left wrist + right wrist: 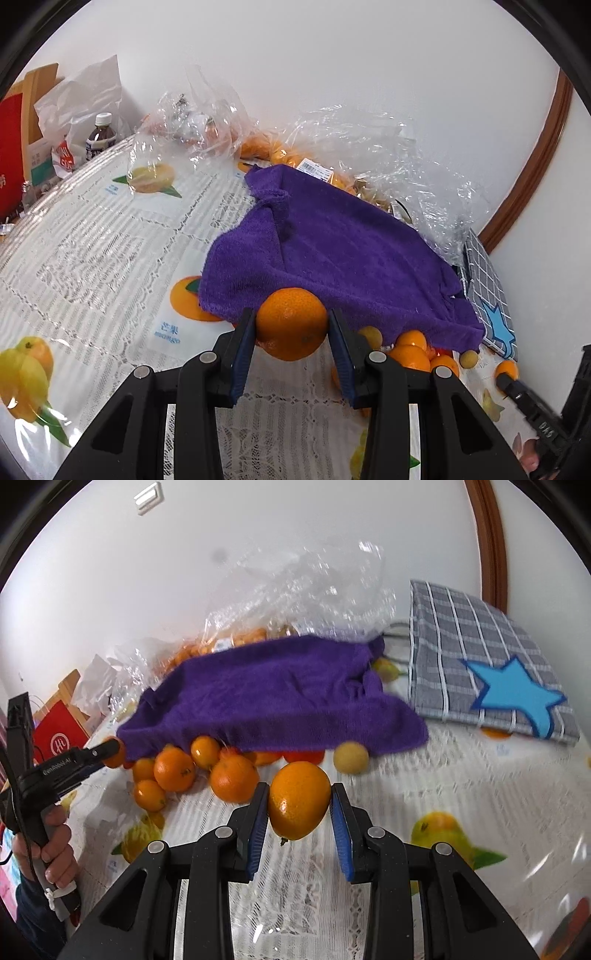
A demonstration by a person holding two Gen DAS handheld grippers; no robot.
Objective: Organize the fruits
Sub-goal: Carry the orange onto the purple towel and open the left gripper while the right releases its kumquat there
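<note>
- The left gripper (291, 325) clamps an orange (291, 323) between its blue pads (243, 354), held just at the near hem of the purple towel (332, 251).
- The right gripper (299, 801) clamps a second orange (298, 799), its stem end at 6 o'clock, lifted off the tablecloth (424, 794).
- In the right view a fruit pile (192, 768) lies at 10 o'clock from that gripper, partly under the towel's front edge; a small yellow fruit (351, 757) sits apart at 1 o'clock.
- The towel drapes over something raised; what it covers is hidden.
- Clear bags (388, 155) holding more orange fruit rest behind the towel, at 12 o'clock in the left view.
- A checked grey cloth (480, 657) with a blue star lies at 2 o'clock in the right view, beside the towel.
- A bottle (100, 136) stands at 10 o'clock in the left view, against the wall.
- The right view is motion-blurred, so the fruit count in the pile is uncertain, perhaps six or more.
</note>
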